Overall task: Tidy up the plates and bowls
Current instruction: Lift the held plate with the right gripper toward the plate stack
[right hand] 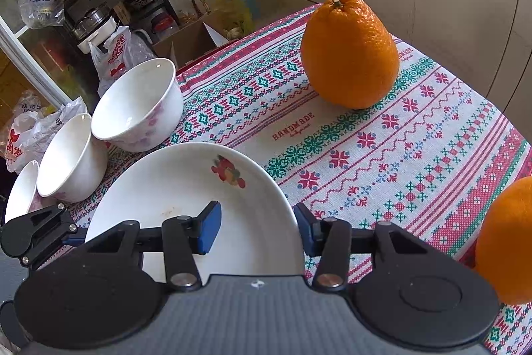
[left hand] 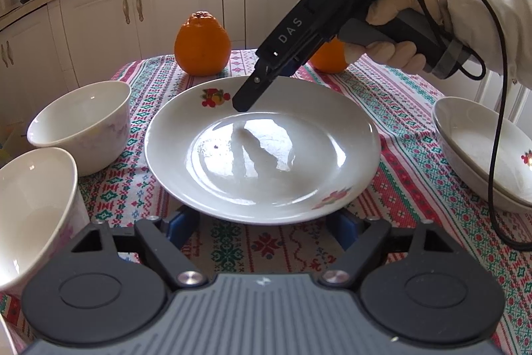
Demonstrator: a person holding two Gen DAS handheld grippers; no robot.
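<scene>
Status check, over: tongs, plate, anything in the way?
Right tongs shut on plate far rim. Left tongs open at its near rim. Bowls left, orange behind, both apart from it.

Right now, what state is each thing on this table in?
plate: empty, far rim gripped
right claw: shut on plate
left claw: open, by plate's near rim
bowls: upright, empty, side by side
right-hand plates: stacked
</scene>
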